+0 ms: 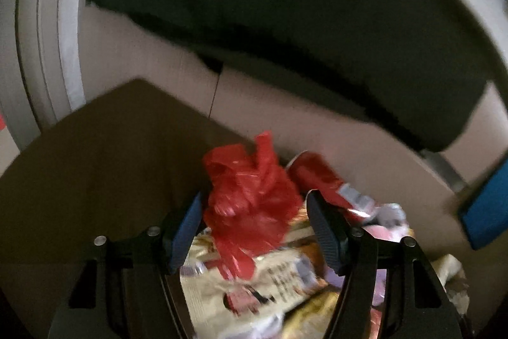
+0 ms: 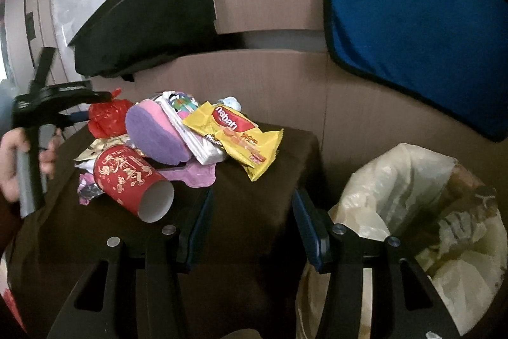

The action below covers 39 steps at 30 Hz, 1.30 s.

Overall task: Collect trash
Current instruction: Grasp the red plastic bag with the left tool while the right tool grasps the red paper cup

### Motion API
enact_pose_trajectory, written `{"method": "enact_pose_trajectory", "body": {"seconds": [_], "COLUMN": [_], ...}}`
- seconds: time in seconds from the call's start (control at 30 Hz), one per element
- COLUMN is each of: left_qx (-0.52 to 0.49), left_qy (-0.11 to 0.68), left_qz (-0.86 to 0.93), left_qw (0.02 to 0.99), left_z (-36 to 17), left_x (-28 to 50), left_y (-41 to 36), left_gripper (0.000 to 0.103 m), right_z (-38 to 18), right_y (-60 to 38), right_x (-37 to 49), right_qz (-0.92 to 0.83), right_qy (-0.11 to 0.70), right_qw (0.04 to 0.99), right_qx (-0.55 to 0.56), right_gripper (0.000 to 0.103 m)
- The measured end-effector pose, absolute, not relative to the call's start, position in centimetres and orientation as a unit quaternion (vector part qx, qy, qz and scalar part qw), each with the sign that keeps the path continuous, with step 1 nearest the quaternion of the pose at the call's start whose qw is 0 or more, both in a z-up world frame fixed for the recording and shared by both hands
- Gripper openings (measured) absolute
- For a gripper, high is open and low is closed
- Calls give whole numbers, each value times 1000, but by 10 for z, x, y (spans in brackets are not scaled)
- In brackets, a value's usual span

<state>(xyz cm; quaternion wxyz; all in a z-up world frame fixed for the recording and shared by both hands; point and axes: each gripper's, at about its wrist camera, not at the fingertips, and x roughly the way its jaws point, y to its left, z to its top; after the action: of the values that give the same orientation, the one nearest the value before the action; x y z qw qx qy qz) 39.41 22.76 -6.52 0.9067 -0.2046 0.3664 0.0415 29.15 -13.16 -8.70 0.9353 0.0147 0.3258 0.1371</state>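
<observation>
The left gripper [image 1: 254,227] has its jaws partly open around a crumpled red plastic bag [image 1: 250,199]. The bag fills most of the gap, but blur hides whether the pads press on it, so I cannot tell if it is gripped. The bag sits on top of a heap of trash on a dark brown cloth-covered surface [image 2: 254,199]. Under it lie a cream snack wrapper [image 1: 254,285] and, just to the right, a red paper cup [image 1: 317,177] on its side.

The right gripper [image 2: 252,221] stands about half open with nothing between its pads, over the bare near right part of the surface. Toward the far left of the surface lies the heap: the red paper cup with its mouth facing the gripper, a purple and pink sponge [image 2: 155,135], a white packet [image 2: 197,142] and a yellow Nabati wrapper [image 2: 244,135] reaching toward the far right corner.

Off the right edge stands a bin lined with a translucent bag [image 2: 397,180]; crumpled wrappers show inside it. Brown cardboard [image 2: 317,91] rises behind.
</observation>
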Motion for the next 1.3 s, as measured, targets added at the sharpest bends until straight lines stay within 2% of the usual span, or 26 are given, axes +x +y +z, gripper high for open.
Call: {"method": "enact_pose_trajectory", "body": {"seconds": [0.17, 0.2, 0.23, 0.43, 0.7, 0.83, 1.07, 1.3], "left_qx": [-256, -257, -257, -254, -208, -164, -176, -151], "left_qy": [398, 397, 395, 380, 313, 286, 274, 223], "left_qz": [25, 26, 25, 5, 7, 12, 27, 26], "left_qw": [881, 881, 882, 889, 926, 944, 945, 963], "left_z": [-86, -85, -82, -63, -29, -19, -14, 17], "left_x": [406, 405, 403, 374, 302, 275, 250, 214], "left_y": [240, 240, 241, 239, 233, 225, 223, 196], "left_gripper": [67, 66, 60, 56, 56, 56, 56, 56], "right_z": [-79, -77, -76, -64, -74, -90, -79, -14], "right_y": [-126, -123, -120, -88, -21, -4, -7, -57], "right_x": [296, 297, 298, 308, 318, 331, 328, 289], "right_qz": [184, 192, 198, 331, 368, 345, 317, 296], "right_qy": [324, 324, 323, 344, 338, 344, 365, 295], "right_qw": [928, 927, 925, 878, 848, 846, 857, 904], "right_qx": [7, 0, -6, -26, -175, -218, -176, -94], "right_gripper": [49, 49, 49, 49, 48, 56, 53, 52]}}
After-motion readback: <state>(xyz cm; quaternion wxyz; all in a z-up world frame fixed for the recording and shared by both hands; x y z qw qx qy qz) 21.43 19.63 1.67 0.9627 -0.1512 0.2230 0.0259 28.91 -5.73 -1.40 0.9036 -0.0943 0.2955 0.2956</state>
